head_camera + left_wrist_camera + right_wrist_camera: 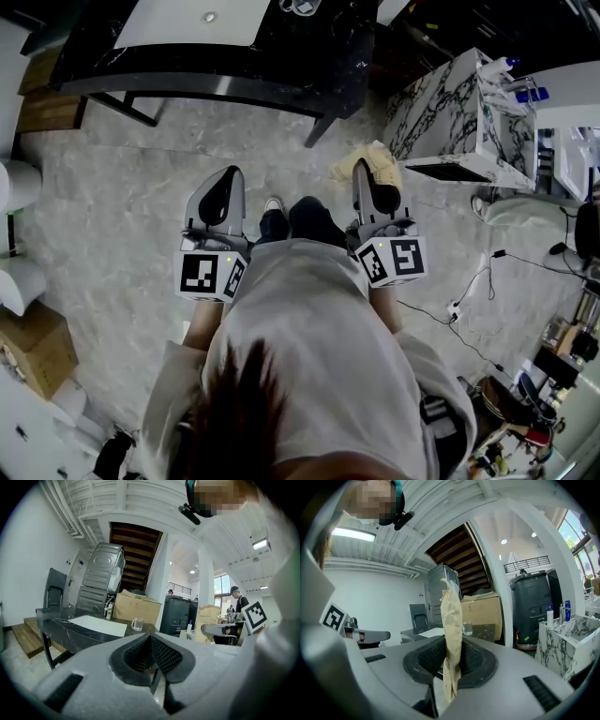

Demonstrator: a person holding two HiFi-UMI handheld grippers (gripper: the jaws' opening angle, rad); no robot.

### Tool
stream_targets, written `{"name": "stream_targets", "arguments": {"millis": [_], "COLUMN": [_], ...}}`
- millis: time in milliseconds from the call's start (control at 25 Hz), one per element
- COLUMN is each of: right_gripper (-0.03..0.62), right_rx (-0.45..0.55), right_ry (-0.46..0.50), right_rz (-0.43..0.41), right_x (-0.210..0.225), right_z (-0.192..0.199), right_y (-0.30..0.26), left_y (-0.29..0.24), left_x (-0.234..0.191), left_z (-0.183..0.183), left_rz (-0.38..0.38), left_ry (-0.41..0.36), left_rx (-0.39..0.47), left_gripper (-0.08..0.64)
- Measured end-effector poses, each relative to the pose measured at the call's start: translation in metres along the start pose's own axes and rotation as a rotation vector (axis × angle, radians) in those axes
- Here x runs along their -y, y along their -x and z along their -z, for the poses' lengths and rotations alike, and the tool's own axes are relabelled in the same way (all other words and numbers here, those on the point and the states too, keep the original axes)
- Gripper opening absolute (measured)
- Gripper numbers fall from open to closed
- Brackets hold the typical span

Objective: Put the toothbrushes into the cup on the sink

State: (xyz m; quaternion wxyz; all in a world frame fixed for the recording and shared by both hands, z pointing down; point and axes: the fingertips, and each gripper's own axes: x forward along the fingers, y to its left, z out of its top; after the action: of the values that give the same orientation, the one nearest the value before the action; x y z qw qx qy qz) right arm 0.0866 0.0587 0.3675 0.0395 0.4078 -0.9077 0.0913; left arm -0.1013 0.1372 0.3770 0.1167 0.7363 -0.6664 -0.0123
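The dark desk [56,623] with its white sink [99,625] stands well ahead, so you carry the left gripper [150,641] and right gripper [452,653] low at your waist, probably in transit. The glass cup [137,624] beside the sink looks empty; no toothbrushes show anywhere. The right gripper pinches a tan cloth [452,616]; the left gripper is closed on nothing.

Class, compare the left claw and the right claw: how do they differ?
The left claw holds nothing; the right claw pinches a beige cloth. The left claw is fully shut, while the cloth keeps the right claw slightly parted. Both are grey with black ribbed lining.
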Motion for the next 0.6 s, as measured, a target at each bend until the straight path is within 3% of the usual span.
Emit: {"name": "stream_targets", "arguments": {"millis": [600], "right_gripper": [0.057], "right_rx": [-0.042], "right_ry": [-0.034], "right_rz": [-0.005], "right_x": [0.023], "right_z": [0.002], "right_y": [-0.046], "left_y": [-0.050], "left_x": [-0.015], "left_z": [0.006], "left_rz": [0.000], "left_ry": [0.037], "left_rx": [-0.048], "left_gripper": [0.009]}}
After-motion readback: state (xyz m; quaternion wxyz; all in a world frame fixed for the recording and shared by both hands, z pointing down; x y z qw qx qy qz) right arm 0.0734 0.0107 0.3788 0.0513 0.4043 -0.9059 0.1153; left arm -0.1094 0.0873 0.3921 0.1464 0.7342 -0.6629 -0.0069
